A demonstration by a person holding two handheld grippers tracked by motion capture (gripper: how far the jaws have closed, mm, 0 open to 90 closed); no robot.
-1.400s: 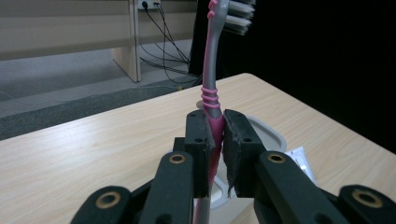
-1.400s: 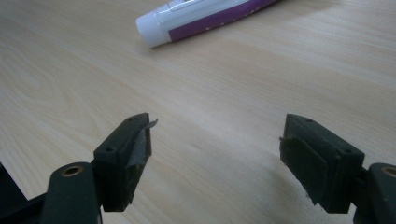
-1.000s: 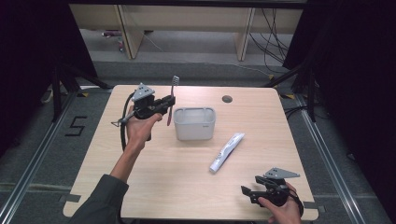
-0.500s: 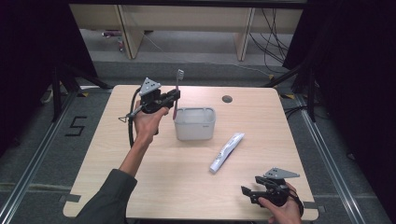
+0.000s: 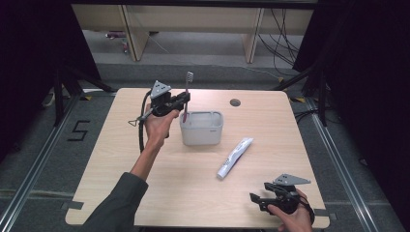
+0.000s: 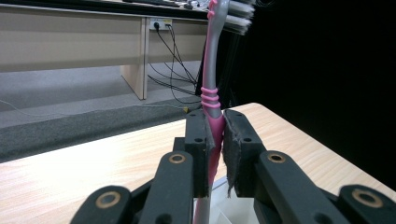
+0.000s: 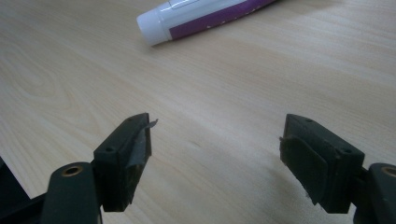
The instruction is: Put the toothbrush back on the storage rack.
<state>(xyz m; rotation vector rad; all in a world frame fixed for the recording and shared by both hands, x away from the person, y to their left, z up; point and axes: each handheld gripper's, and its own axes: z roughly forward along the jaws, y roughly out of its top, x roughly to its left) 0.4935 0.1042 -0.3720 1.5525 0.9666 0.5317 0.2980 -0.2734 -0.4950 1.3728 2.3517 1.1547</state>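
Left gripper (image 5: 180, 102) clamps the toothbrush (image 6: 211, 100) upright, handle down, ready for the white bin (image 5: 201, 128); right gripper (image 7: 215, 158) jaws gape wide, idle near the counter's (image 5: 193, 193) near edge.

Even overhead light on the counter (image 5: 193, 193), dark surrounds.
High view: counter bright, soft short shadows, black at both sides. Left gripper view: toothbrush (image 6: 212, 93) sharp at mid-handle, bristles cut by the top edge; right half black. Right gripper view: fingers (image 7: 123, 158) slightly soft, tube (image 7: 205, 16) clear, mild sheen on wood.
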